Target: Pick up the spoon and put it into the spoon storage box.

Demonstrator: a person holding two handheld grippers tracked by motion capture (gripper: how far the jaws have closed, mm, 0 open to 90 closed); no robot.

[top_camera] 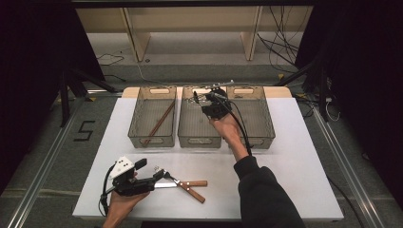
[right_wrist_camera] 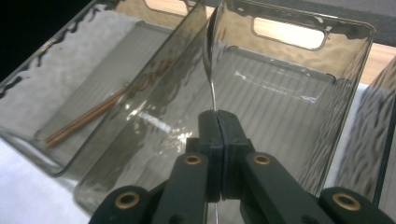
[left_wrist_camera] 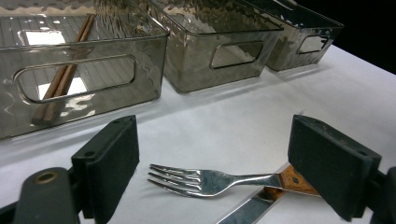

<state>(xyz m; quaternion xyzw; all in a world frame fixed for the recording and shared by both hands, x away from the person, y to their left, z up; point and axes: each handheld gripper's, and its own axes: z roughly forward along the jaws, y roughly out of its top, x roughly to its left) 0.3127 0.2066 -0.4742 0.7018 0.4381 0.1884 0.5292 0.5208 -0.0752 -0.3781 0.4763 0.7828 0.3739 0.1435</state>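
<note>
A spoon [right_wrist_camera: 211,56] stands edge-on in the right gripper [right_wrist_camera: 218,122], its thin metal stem pinched between the closed jaws and its bowl pointing up and away over the middle bin [right_wrist_camera: 299,70]. From above, that gripper [top_camera: 215,105] hangs over the far end of the middle bin [top_camera: 199,140], which sits between the left bin [top_camera: 152,141] and the right bin [top_camera: 266,128] on the white table [top_camera: 294,171]. Chopsticks [top_camera: 159,122] lie slantwise in the left bin. Near the front edge, the left gripper [top_camera: 159,176] rests low with its jaws apart and nothing pressed between them; a fork [left_wrist_camera: 201,181] lies on the table between them, tines toward the left jaw, its wooden handle [left_wrist_camera: 294,179] just by the right jaw. A knife [left_wrist_camera: 250,210] lies under the fork's handle, crossing it.
</note>
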